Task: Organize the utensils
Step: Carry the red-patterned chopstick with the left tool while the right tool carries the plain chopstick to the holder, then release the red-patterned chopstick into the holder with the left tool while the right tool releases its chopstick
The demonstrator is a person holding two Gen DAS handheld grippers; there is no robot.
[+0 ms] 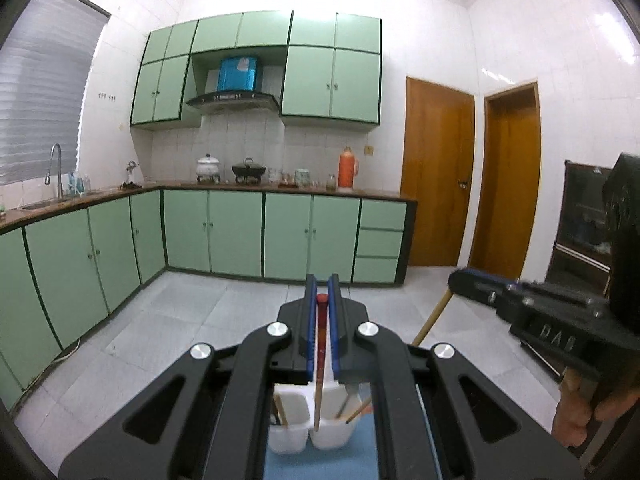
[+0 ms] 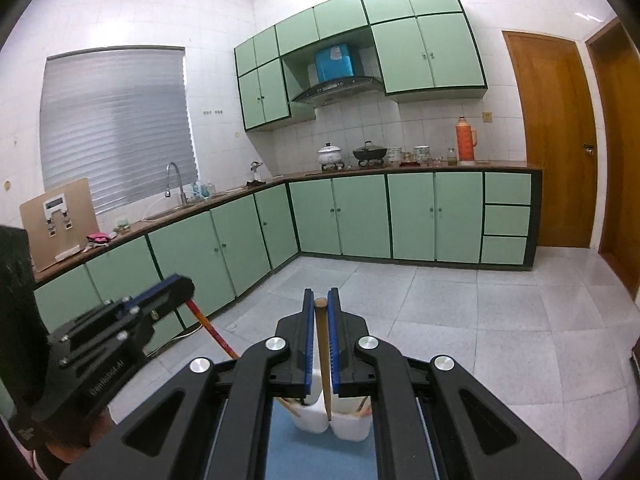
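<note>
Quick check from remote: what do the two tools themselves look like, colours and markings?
Both match: the left tool and right tool have matte black angular linkage arms, silver round pivot bolts and blue ribbed finger pads. Embossed lettering marks each side body, unreadable here. No cables visible.

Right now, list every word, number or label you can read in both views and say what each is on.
"DAS": raised letters on the right tongs' black body, seen from the left wrist view.
Raised lettering on the left tongs' body, right wrist view: too blurred to read.
Display on the tan appliance on the counter: too small to read.
Sticker on the blue range hood: illegible.
</note>
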